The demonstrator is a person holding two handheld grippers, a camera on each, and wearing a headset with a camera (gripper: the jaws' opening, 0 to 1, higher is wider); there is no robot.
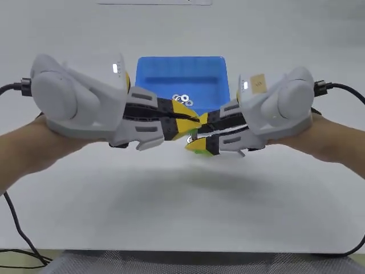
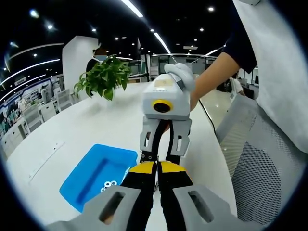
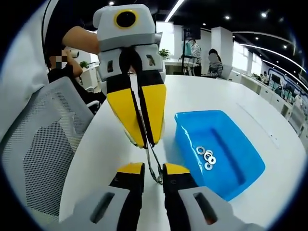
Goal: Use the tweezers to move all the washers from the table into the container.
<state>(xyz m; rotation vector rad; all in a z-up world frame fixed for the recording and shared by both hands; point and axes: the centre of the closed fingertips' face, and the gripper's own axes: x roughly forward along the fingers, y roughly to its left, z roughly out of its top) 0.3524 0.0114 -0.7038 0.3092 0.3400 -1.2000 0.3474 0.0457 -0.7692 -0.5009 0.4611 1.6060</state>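
The left gripper [image 1: 193, 121] is reaching in from the left over the white table [image 1: 182, 200], its jaws pressing nearly together on the thin metal tweezers [image 3: 152, 161]. Just behind the meeting tips, the blue container [image 1: 171, 77] is sitting with the washers [image 1: 182, 100] lying inside. The right gripper [image 1: 195, 142] is facing it tip to tip, jaws standing narrow around the tweezers' end; whether they are gripping, I cannot tell.

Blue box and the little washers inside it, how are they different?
The blue box is big, and the washers are tiny next to it. The box is bright blue with straight walls, while the washers are silvery and round, each with a hole in the middle. The box does the holding, and the washers lie in a small bunch on its floor.
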